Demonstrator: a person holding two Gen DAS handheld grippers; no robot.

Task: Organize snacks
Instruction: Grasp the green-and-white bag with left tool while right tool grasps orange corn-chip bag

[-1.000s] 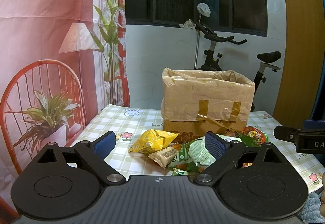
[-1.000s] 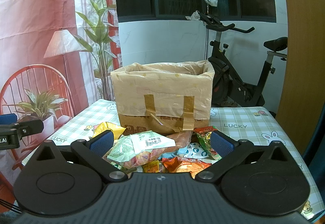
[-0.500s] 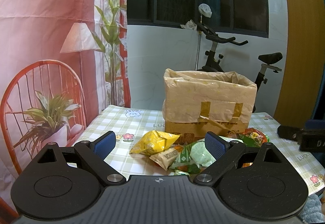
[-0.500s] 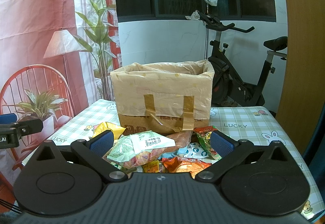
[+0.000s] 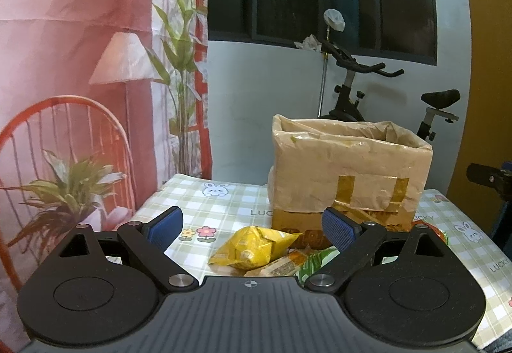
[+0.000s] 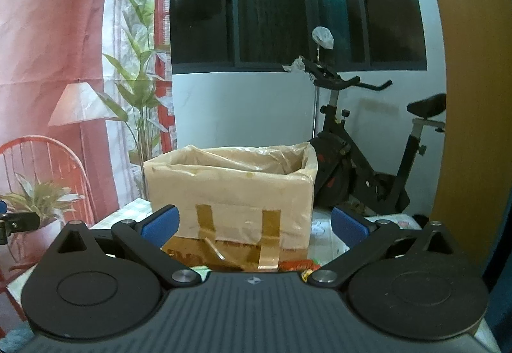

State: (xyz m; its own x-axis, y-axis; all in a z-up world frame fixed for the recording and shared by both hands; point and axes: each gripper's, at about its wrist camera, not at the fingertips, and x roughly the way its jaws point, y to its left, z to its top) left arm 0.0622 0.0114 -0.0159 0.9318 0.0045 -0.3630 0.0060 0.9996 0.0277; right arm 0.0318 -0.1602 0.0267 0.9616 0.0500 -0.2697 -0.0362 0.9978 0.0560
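Note:
A cardboard box lined with a tan plastic bag and taped in front stands on the checked tablecloth. Before it lies a pile of snack packets: a yellow bag, a tan bar wrapper and a green-and-white packet. My left gripper hovers open just above the yellow bag, holding nothing. My right gripper is open and empty, raised and facing the box; only a red packet edge shows below it. The right gripper's tip shows at the right edge of the left wrist view.
An exercise bike stands behind the table against the white wall. A printed backdrop with a red chair, lamp and plants hangs on the left. A wooden panel rises on the right. The left gripper's tip shows at the left edge.
The right gripper has risen and tilted up, so the snack pile has dropped almost out of its view. The left gripper has moved forward and left, closer to the yellow bag.

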